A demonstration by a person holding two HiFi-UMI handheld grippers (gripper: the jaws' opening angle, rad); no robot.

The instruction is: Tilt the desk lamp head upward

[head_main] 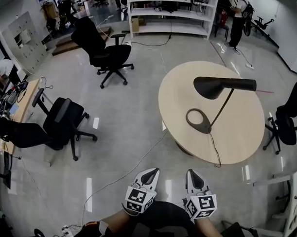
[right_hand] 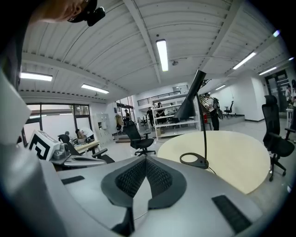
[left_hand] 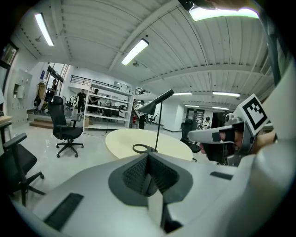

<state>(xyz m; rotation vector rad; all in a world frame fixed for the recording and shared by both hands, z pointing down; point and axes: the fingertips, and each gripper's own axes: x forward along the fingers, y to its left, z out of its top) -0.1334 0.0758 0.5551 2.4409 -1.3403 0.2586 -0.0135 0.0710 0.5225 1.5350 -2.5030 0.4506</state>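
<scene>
- At the far left of the head view stands a wooden desk (head_main: 22,103) crowded with small items. Any print on them is too small to read.
- Two black wheeled office chairs (head_main: 61,121) stand on the glossy grey floor (head_main: 124,116) near that desk. A third black office chair (head_main: 105,53) stands farther off, towards the white metal shelving unit (head_main: 169,15).
- The left gripper (head_main: 150,175), white-grey with a cube of black-and-white square markers (head_main: 139,199), is held low at the near edge, well apart from the bench. In the left gripper view its jaws are pressed together with nothing between them (left_hand: 149,159).
- The right gripper (head_main: 192,175) is just beside it and carries a like marker cube (head_main: 202,206). The markers show only blocky square patterns, no words. Its jaws also meet, and it holds nothing (right_hand: 145,163).
- The round, pale beige bench (head_main: 239,132) stands right of centre, beyond both grippers.
- The matte black desk lamp (head_main: 213,87) stands on the bench, towards its middle.
  - Its flat ring-shaped base (head_main: 198,120) rests on the top.
  - A thin straight stem rises slantwise from the base to a long cone-shaped head.
  - The wide mouth of the head faces down and left, and its narrow end points right.
  - A thin cord (head_main: 215,149) runs from the base to the near edge of the bench.
- In the right gripper view the lamp head (right_hand: 190,99) slopes steeply above the ring base (right_hand: 194,160).
- A black chair (head_main: 288,116) stands at the right of the bench, and a person (head_main: 238,14) stands far right.
</scene>
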